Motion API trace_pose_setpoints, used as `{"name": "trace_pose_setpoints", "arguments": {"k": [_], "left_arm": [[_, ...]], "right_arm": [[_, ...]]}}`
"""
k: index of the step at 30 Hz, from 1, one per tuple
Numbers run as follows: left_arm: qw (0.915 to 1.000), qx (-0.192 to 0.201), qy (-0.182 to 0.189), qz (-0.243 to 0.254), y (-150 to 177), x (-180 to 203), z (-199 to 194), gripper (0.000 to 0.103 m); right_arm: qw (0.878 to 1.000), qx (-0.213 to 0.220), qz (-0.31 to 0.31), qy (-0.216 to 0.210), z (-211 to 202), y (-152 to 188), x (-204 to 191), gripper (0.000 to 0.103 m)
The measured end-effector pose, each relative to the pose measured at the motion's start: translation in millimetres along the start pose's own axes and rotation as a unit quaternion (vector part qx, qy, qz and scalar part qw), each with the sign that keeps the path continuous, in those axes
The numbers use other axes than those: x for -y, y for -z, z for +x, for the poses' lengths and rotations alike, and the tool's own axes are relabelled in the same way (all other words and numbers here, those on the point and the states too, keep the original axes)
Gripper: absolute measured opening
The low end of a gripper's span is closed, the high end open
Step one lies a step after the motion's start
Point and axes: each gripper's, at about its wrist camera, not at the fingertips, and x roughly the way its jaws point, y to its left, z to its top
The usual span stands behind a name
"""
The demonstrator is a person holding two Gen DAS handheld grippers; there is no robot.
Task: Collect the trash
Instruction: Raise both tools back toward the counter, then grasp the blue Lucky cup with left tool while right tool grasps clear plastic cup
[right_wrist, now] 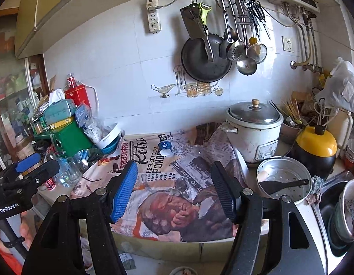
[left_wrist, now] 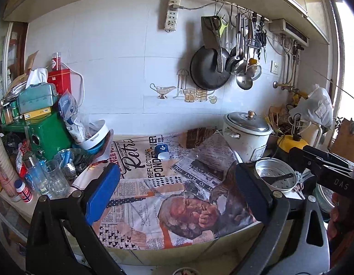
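A small blue-and-white paper cup (left_wrist: 162, 152) (right_wrist: 166, 149) lies on its side at the far part of the newspaper-print cloth (left_wrist: 154, 206) that covers the counter. My left gripper (left_wrist: 177, 171) hovers over the cloth's near half, open wide, with nothing between its blue and black pads. My right gripper (right_wrist: 174, 167) hangs beside it over the same cloth, also open and empty. Both stand well short of the cup. In the right wrist view the left gripper (right_wrist: 39, 163) shows at the left edge, held by a hand.
A white rice cooker (right_wrist: 254, 133), a perforated steamer pot (right_wrist: 284, 181) with a black spoon and a yellow-black kettle (right_wrist: 316, 151) stand on the right by a sink of dishes (right_wrist: 341, 210). Boxes, bottles and glasses (left_wrist: 39, 137) crowd the left. Pans and utensils (left_wrist: 213, 66) hang on the wall.
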Motion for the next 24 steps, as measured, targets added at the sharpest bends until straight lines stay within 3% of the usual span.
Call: {"name": "trace_pose_setpoints", "arguments": {"k": [7,16,24], "left_arm": [[0.9988,-0.018,-0.024,-0.039,-32.1,14.8,85.8,0.1],[0.9971,-0.038,-0.052,-0.041,-58.3,4.4,165.8,0.1],[0.9962,-0.082,-0.012,-0.029,-67.2,-44.3,252.4,0.1]], "right_arm": [[0.999,-0.029,-0.024,-0.032,67.1,-36.6,49.0,0.063],[0.996,-0.068,-0.005,-0.057,147.5,-55.2,72.2,0.063],[0.994,-0.104,0.026,-0.006,225.3,-55.7,73.0,0.063]]}}
